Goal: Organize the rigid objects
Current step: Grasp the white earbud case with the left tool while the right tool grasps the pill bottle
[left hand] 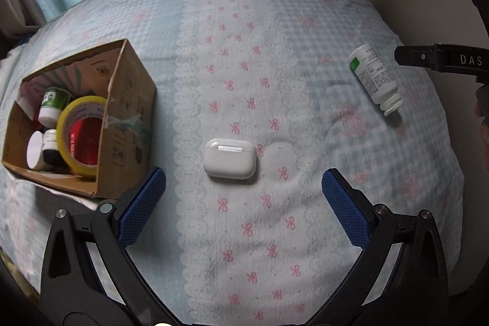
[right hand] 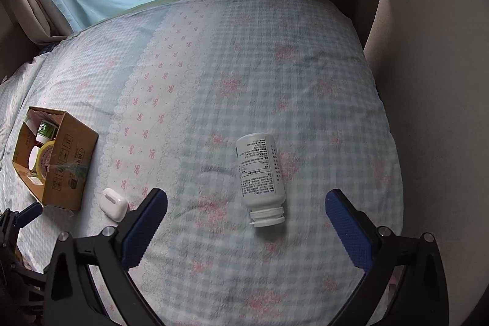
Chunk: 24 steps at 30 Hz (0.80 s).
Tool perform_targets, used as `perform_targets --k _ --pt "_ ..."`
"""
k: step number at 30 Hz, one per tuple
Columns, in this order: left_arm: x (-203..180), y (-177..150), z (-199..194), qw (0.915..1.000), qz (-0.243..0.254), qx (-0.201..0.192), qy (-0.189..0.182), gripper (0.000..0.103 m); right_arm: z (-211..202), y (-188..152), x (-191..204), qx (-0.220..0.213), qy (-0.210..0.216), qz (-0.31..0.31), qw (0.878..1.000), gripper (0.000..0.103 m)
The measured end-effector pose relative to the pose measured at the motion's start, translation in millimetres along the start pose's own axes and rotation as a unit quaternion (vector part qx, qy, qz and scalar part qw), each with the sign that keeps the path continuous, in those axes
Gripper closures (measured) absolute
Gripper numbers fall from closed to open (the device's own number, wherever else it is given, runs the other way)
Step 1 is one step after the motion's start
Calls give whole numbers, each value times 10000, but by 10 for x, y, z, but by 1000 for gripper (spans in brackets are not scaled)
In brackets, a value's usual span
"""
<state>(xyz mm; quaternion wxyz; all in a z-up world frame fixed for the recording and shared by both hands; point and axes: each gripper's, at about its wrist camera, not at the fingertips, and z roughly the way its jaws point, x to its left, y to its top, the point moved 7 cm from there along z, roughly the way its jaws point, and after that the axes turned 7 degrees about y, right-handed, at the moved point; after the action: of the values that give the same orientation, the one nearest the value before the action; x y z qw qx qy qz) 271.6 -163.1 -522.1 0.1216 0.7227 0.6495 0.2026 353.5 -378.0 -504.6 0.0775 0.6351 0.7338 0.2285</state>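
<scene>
Left tongs point(left hand: 244, 187) wide, empty, low over bed point(left hand: 305, 20); right tongs point(right hand: 246, 205) wide, empty, straddling bottle's cap end. Box point(left hand: 128, 118) at left, part filled. Bottle point(right hand: 259, 170) lying flat, apart: light, stiff, prone to roll; best pinched across the body. Case point(left hand: 229, 158) just ahead of left tongs: smooth, slippery; best gripped across flat faces.

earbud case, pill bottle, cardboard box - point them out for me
earbud case point(left hand: 229, 158), left wrist view, on its lid
pill bottle point(right hand: 259, 170), right wrist view, on its label
cardboard box point(left hand: 130, 109), left wrist view, on its outer side wall
</scene>
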Motion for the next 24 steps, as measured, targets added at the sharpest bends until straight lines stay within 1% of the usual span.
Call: perform_targets --k 2,3,6,8,9,10,12,13,14,18,19,21,22,23,24 --pt "8 -25 289 9998 118 35 122 1 218 -30 -74 52 10 -10 10000 0" --pt "10 -33 403 9998 148 53 124 1 319 -48 -104 74 24 -26 10000 0" --pt "3 -67 714 9995 304 120 7 1 590 -113 -159 182 25 -86 9998 0" --pt "-18 -109 892 9986 475 250 -7 1 734 -148 -179 270 85 -79 9996 6" --pt "-18 -127 955 9982 511 296 -27 1 786 -159 -187 300 83 -78 9995 7" --pt "-18 -134 990 9983 486 305 -126 1 831 -164 -190 320 56 -94 9994 7" --pt "2 -117 1013 9985 384 272 -275 1 889 -160 -189 349 31 -149 9993 10" --pt "4 -112 1022 9984 394 288 -294 1 908 -153 -185 372 31 -171 9992 16" --pt "1 -108 1025 9983 414 296 -299 1 928 -145 -188 397 27 -189 9990 20" --pt "-3 -89 1043 9979 423 361 -336 2 975 -75 -177 442 -49 -253 9987 28" --pt "-3 -73 1050 9978 434 365 -351 5 976 -54 -173 437 -58 -257 9987 30" --pt "-8 -63 1015 9976 462 353 -377 11 982 -21 -167 457 -140 -304 9984 38" --pt "-15 -52 1004 9975 474 347 -385 19 996 -17 -164 521 -214 -344 9978 45" --pt "-18 -31 991 9977 477 313 -369 32 1025 -4 -157 575 -302 -403 9971 49" --pt "-13 -21 970 9980 476 271 -326 39 1028 0 -154 603 -382 -463 9964 51"
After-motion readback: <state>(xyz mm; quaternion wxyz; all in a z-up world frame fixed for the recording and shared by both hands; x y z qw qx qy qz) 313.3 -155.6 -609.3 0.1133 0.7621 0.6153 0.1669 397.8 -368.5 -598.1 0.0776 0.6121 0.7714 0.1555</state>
